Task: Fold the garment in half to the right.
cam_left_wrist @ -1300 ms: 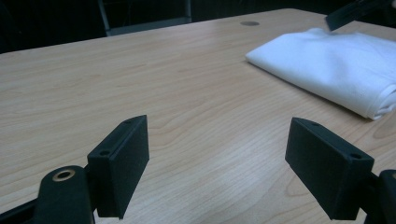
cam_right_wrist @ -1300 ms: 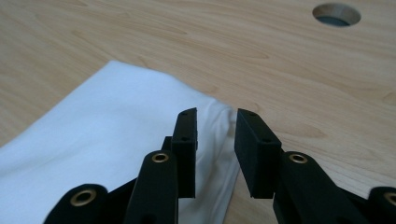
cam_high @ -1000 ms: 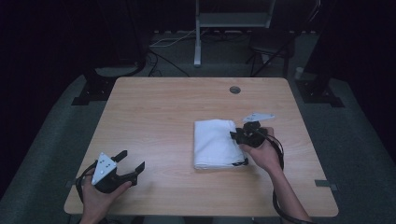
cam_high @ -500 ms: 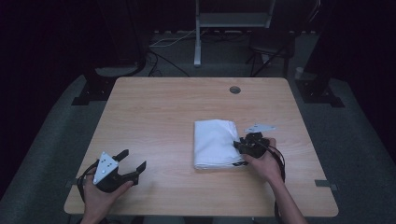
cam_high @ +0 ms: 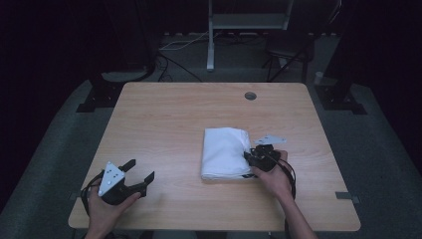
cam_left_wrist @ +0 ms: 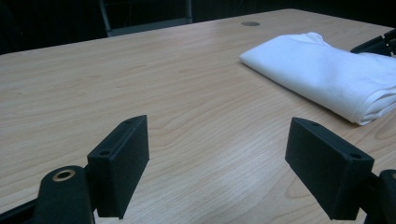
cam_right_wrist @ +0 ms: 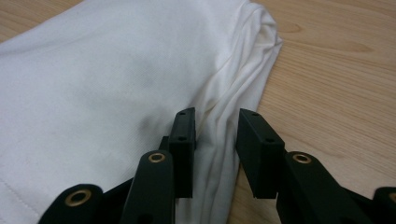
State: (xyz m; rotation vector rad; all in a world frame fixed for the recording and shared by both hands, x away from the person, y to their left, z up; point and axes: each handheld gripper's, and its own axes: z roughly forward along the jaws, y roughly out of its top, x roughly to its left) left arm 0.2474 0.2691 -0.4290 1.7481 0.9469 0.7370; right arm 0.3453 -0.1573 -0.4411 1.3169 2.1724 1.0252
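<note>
A folded white cloth [cam_high: 224, 152] lies right of the middle of the wooden table [cam_high: 174, 114]. My right gripper [cam_high: 248, 158] is low at the cloth's right edge, pointing left into it. In the right gripper view the jaws [cam_right_wrist: 217, 116] stand a little apart over the layered edge of the cloth [cam_right_wrist: 102, 70]: one pad rests on top of the fabric, the other is beside the folds, and neither visibly squeezes. My left gripper [cam_high: 142, 169] rests near the table's front left corner with its jaws wide open and nothing between them [cam_left_wrist: 217, 140]. From there the cloth [cam_left_wrist: 327, 65] is seen farther off.
A round cable hole [cam_high: 250, 95] sits near the table's far edge. Beyond the table are a dark floor, cables and a white stand's legs [cam_high: 211, 50]. Bare wood stretches between the two grippers.
The right gripper has slid toward the near side along the cloth's right edge and sunk onto it. The left gripper has stayed put.
</note>
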